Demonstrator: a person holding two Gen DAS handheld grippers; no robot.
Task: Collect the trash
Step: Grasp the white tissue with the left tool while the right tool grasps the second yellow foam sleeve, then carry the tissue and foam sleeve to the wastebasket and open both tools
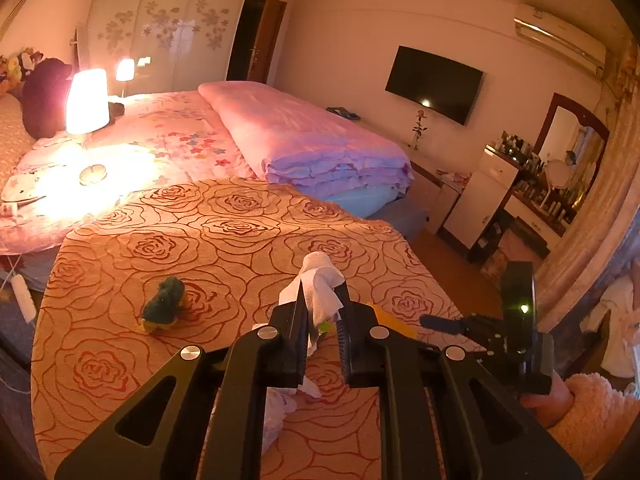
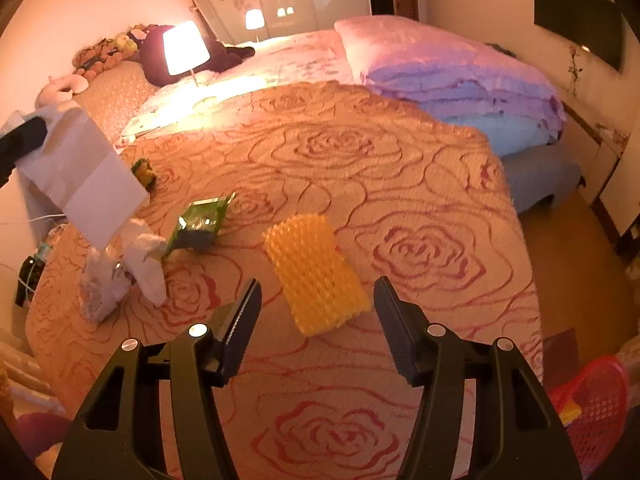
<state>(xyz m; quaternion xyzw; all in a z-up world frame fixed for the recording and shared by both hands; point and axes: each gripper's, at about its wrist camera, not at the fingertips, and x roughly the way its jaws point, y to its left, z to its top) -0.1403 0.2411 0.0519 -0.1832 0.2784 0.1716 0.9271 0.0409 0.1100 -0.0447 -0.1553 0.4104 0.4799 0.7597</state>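
My left gripper is shut on a crumpled white tissue, which it holds above the rose-patterned blanket. In the right wrist view the same tissue hangs at the far left. My right gripper is open and points down at a yellow bubble-wrap piece. The piece lies flat on the blanket between the fingertips, and the pads stand apart from it. A green wrapper lies to its left. A small green and yellow crumpled scrap sits further left on the blanket.
A crumpled white plastic wrapper lies under the hanging tissue. A red mesh basket stands on the floor at the lower right. A lit lamp and folded pink quilts are on the bed behind. A white flat sheet shows beside the left gripper.
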